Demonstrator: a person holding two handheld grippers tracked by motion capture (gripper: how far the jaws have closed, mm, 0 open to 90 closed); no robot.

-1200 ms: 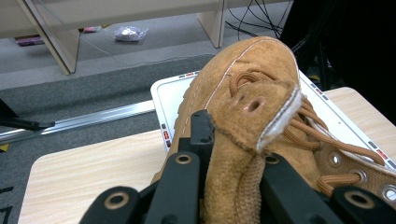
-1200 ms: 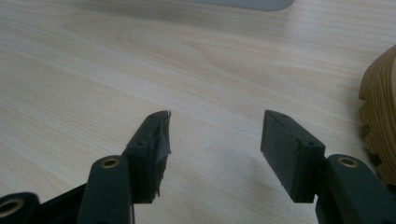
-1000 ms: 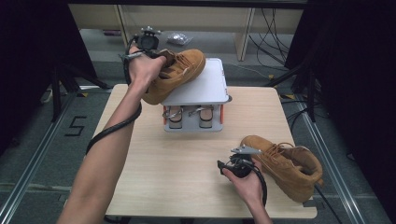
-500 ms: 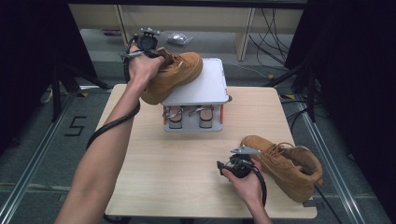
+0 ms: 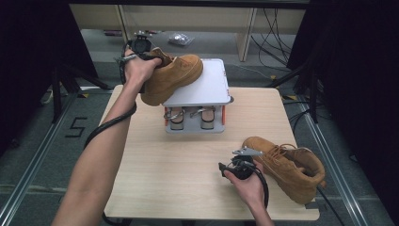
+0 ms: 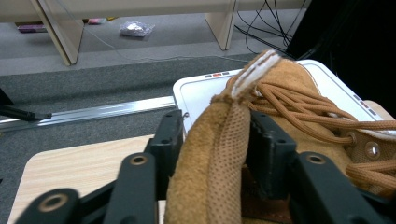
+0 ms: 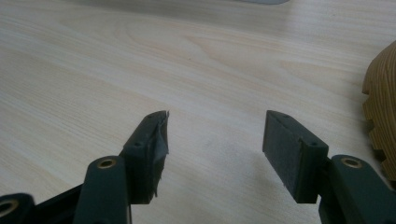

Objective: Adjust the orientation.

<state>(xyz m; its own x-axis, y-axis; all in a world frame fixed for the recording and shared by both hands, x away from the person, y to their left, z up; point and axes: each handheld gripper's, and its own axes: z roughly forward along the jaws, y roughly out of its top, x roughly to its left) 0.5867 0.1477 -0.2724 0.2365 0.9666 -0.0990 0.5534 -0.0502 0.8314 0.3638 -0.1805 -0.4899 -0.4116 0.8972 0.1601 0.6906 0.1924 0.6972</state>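
We find the left tongs (image 6: pixel 212 154) with jaws just opening around the heel collar of a tan boot (image 5: pixel 171 77); contact with the pads is hard to make out. That boot rests tilted on the white platform (image 5: pixel 207 87), its sole hidden. The right tongs (image 7: pixel 215 149) stand open, empty, over the pale wooden worktop (image 5: pixel 188 169), beside a second boot (image 5: pixel 289 165). Grey carpeted floor (image 5: pixel 42 141) surrounds the worktop.

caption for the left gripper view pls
Left gripper opening around the heel collar of a tan boot lying on a white platform.
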